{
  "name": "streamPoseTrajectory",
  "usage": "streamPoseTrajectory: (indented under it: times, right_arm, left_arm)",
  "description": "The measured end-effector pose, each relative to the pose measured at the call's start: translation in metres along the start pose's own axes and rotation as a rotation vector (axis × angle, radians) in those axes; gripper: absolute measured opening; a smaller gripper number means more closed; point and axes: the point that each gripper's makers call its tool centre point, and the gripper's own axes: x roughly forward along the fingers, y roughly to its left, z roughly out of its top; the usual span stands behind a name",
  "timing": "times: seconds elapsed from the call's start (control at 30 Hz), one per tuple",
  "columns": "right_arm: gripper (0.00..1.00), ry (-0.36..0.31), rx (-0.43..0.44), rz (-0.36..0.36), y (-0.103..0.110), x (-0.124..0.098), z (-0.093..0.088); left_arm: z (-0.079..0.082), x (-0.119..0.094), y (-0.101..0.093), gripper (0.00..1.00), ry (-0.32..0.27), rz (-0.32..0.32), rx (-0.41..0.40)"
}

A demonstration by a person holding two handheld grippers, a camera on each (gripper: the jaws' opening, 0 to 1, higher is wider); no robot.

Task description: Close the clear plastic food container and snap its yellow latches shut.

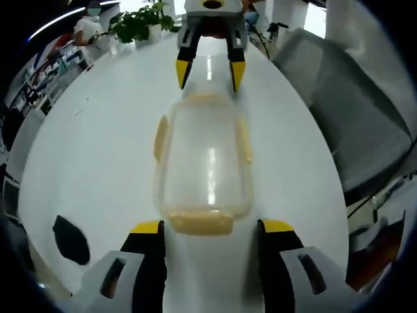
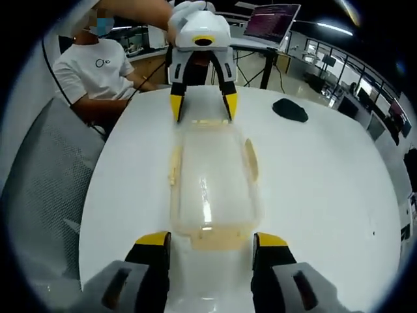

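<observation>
**Both grippers line up on the end latches**

The clear container point(image 1: 205, 173) lies lengthwise in the middle of the white table point(image 1: 98, 150), lid apparently seated on it. Four yellow latches ring it: one at each short end, one on each long side. The side latches point(image 1: 160, 138) look flared outward, so unfastened, though the blur makes that uncertain.

The left gripper point(image 1: 210, 227) stands at one short end of the container, its jaws spread wide to either side of the near end latch point(image 1: 201, 223), holding nothing. The right gripper point(image 2: 211, 240) sits at the opposite short end, likewise wide and empty, straddling its own end latch point(image 2: 214, 237).

I judge the closing done and the latching just begun. Next, each gripper likely needs to press its end latch down against the container wall until it clicks, while the other end is steadied.

A black object point(image 2: 290, 109) lies well away from the container.
</observation>
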Motion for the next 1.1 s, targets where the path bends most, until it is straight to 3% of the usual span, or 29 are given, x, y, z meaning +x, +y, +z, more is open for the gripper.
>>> streamPoseTrajectory:
  times: [0.47, 0.63, 1.1]
  right_arm:
    - [0.42, 0.059, -0.054, 0.008, -0.005, 0.012, -0.006]
    - [0.4, 0.075, -0.051, 0.015, -0.006, 0.015, -0.009]
    - [0.38, 0.101, -0.065, 0.043, -0.008, 0.019, -0.012]
  left_arm:
    - [-0.003, 0.009, 0.003, 0.45, 0.032, -0.005, 0.032]
    - [-0.002, 0.008, 0.006, 0.39, 0.022, -0.001, 0.006]
    - [0.0, 0.009, 0.005, 0.39, 0.037, 0.008, 0.023]
